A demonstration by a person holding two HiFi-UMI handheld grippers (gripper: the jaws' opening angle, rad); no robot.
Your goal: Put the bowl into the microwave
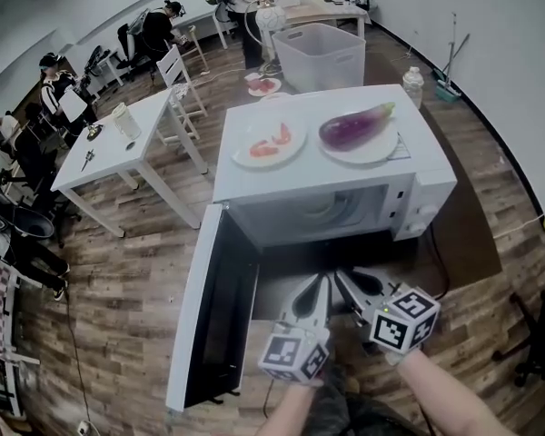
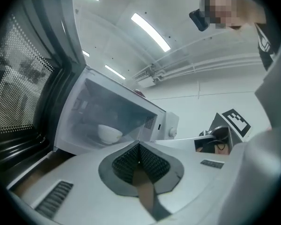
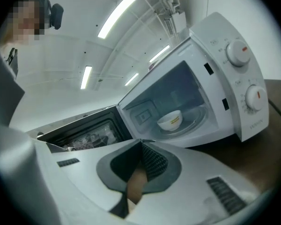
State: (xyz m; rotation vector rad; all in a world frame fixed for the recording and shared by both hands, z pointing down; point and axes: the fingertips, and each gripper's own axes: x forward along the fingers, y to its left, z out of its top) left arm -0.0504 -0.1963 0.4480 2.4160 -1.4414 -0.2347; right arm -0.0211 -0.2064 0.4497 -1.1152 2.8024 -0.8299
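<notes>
The bowl [image 3: 170, 121] already sits inside the microwave [image 1: 309, 178], upright on the glass turntable [image 3: 196, 118] near the middle of the cavity. It is small and white with a dark mark on its side, and nothing touches it. It looks like glazed ceramic, so I judge it stiff, fairly light, smooth enough to slip, and likely to chip if knocked against the cavity wall. The sound place to hold it would be the rim, with 1 jaw inside and 1 outside.

The door [image 1: 213, 316] stands wide open to the left. The left gripper [image 2: 138, 144] and the right gripper [image 3: 141, 143] hang side by side just in front of the opening, well clear of the bowl. Each has its 2 jaws pressed together with nothing between them.

On top of the microwave are 2 plates: 1 with an eggplant [image 1: 356, 125], 1 with red pieces [image 1: 271, 142].

By the look of it, only closing the door may remain.
</notes>
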